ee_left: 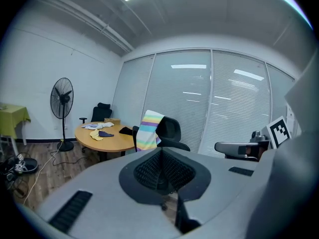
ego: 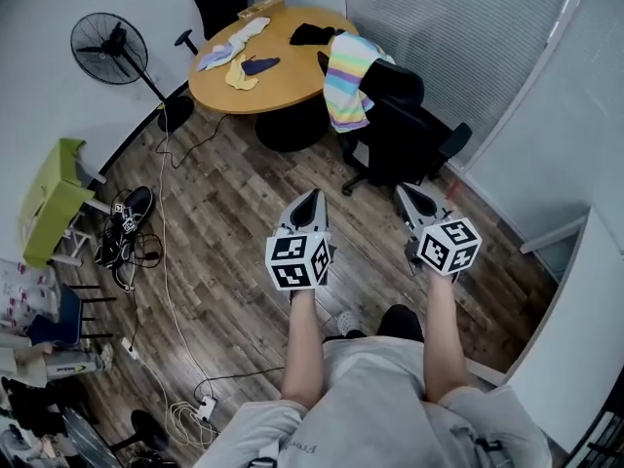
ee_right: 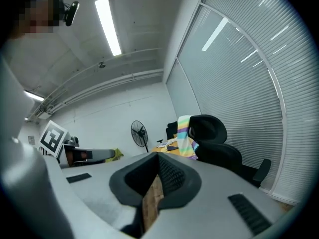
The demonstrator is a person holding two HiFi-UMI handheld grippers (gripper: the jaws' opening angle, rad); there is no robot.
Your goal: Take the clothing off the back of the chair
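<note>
Wood-plank flooring (ego: 224, 213) runs under me, with white cables (ego: 164, 252) trailing over it. Nearest, I hold my left claw (ego: 313, 199) and my right claw (ego: 406, 193) side by side, both with jaws pressed together and nothing between them. Beyond their tips stands a black swivel office chair (ego: 409, 130). The pastel-striped cloth garment (ego: 346, 81) hangs draped over its back, clear of both claws. Behind the chair sits a round wooden table (ego: 273, 81) with small loose clothes (ego: 234, 52) scattered on top. Farthest, a black pedestal fan (ego: 109, 47) stands by the white wall.
</note>
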